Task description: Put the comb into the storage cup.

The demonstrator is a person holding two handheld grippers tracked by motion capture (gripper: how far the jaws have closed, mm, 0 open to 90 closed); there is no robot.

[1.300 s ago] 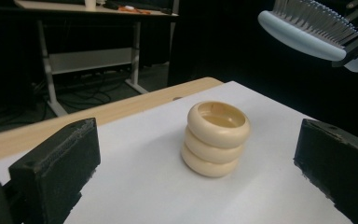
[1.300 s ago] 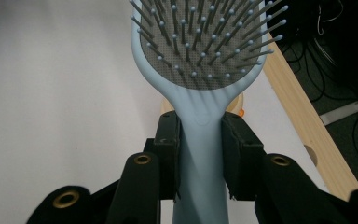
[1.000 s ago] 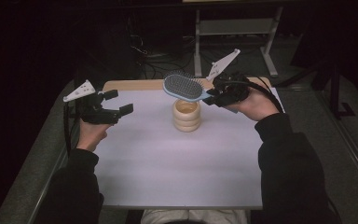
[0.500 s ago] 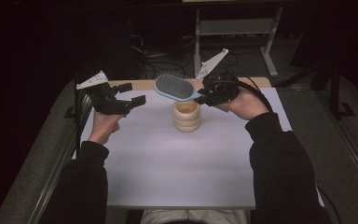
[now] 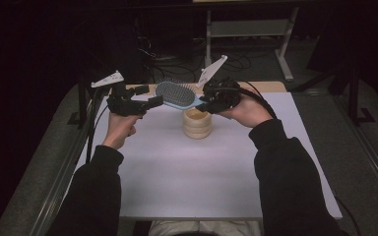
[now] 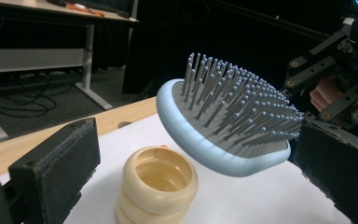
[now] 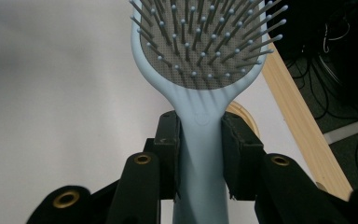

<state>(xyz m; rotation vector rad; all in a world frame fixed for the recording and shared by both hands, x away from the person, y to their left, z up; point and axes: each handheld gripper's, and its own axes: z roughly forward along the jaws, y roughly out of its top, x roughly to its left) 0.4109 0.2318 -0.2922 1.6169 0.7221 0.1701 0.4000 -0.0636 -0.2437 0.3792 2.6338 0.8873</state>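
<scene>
The light-blue hairbrush (image 7: 200, 60) is pinched at its handle by the right hand-held gripper (image 7: 200, 154), bristles up, held in the air. Just below the brush head, a cream ringed cup (image 6: 156, 186) is seen standing on the white desk (image 5: 202, 182). Beyond the brush tip, the left hand-held gripper (image 5: 145, 97) is held spread, touching nothing.

- In my right gripper view, the hairbrush (image 7: 200, 46) runs off the top edge, and its handle end goes off the bottom between my jaws.
- The hairbrush hides most of the wooden cup (image 7: 242, 114); just a sliver of rim shows.
- In my left gripper view, the cup's base is cut off at the bottom edge.
</scene>
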